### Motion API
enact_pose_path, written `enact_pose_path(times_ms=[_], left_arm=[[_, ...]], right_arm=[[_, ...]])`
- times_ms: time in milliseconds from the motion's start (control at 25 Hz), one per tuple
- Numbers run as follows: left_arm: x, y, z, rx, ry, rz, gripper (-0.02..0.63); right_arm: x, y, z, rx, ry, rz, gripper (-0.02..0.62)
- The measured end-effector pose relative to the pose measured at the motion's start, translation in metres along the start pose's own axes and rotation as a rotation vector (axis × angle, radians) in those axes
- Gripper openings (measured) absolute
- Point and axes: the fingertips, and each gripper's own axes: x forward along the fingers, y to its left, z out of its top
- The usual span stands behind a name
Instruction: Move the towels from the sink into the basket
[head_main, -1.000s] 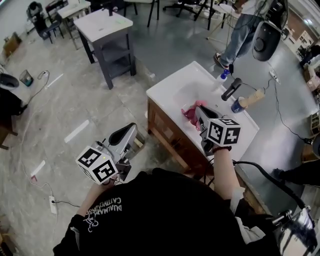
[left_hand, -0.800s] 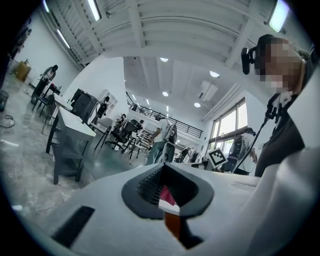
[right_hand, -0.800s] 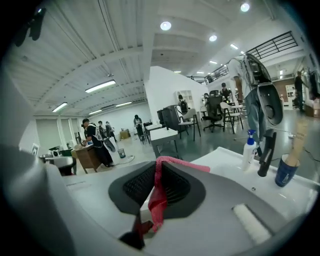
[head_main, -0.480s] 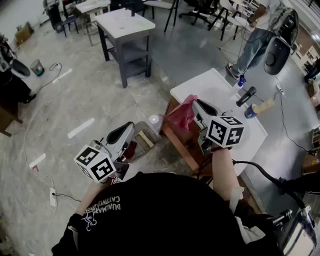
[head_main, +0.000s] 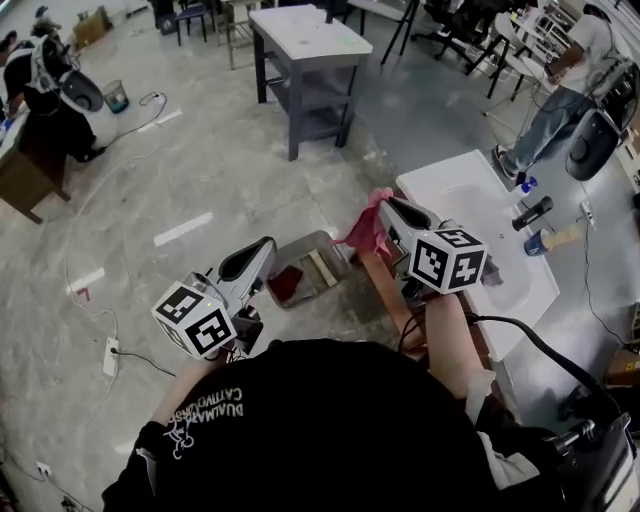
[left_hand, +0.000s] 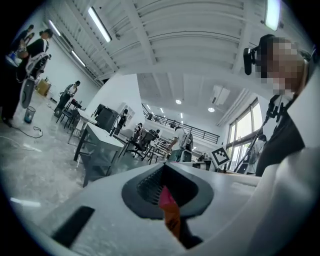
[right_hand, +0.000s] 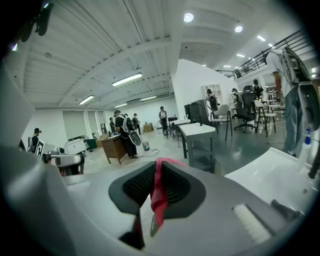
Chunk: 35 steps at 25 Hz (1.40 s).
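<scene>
While the left hand-held gripper (head_main: 262, 252) stayed level and pressed together, an unidentified pink-orange sliver in its seam, the floor basket (head_main: 305, 238) waited. The right hand-held gripper (head_main: 385, 210) pinched the pink towel (head_main: 364, 230) beside the sink (head_main: 450, 180). Towel judged light and limp; take hold at a bunched fold.

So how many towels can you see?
2. A pink towel hangs from the right gripper's jaws; a dark red one lies in the basket on the floor. More may be hidden in the sink.
</scene>
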Motion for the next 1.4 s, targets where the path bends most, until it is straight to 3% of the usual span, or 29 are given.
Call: enact_pose_path(times_ms=[240,640,880,1400], left_arm=[[-0.044,0.017,0.003,-0.019,-0.038,0.094,0.002],[-0.073,0.051,0.001,-0.049,-0.084,0.229,0.002],[-0.057,0.077,0.012,-0.058,-0.098,0.273,0.002],[0.025,0.134,0.023,-0.092,-0.135,0.346,0.002]], right_arm=[[0.032,0.052,-0.007,-0.08,0.07,0.1,0.044],[0.084,0.089,-0.016,-0.179,0.108,0.206,0.048],[0.119,0.086,-0.006,-0.166,0.127,0.267,0.048],[0.191,0.043,-0.008,-0.242,0.257,0.39,0.048]])
